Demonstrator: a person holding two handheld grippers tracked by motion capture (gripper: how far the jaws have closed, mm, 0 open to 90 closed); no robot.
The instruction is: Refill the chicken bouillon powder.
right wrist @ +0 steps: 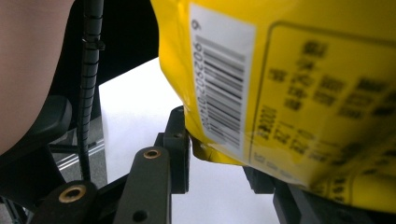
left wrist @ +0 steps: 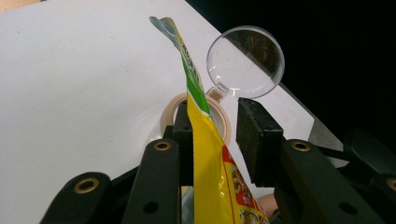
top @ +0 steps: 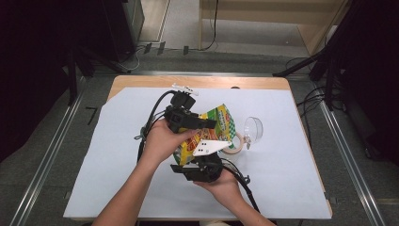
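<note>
**Snack bag held up between two grippers**

The yellow-and-green snack bag (top: 210, 129) hangs above the middle of the white-covered surface (top: 117, 179), not resting on it. In the left gripper view the bag's thin edge (left wrist: 205, 140) lies against one pad, while the other pad stands clear: the left gripper (top: 195, 123) has its jaws partly open, not pinching. The right gripper (top: 207, 160) holds the bag's lower corner (right wrist: 219, 154) between partly closed jaws; whether both pads press, I cannot tell. Beyond lie a roll of tape (top: 234, 142) and a clear round lid (top: 253, 129). This looks like a handover or a two-handed grip being set; next, the left jaws need to close on the edge.
</note>
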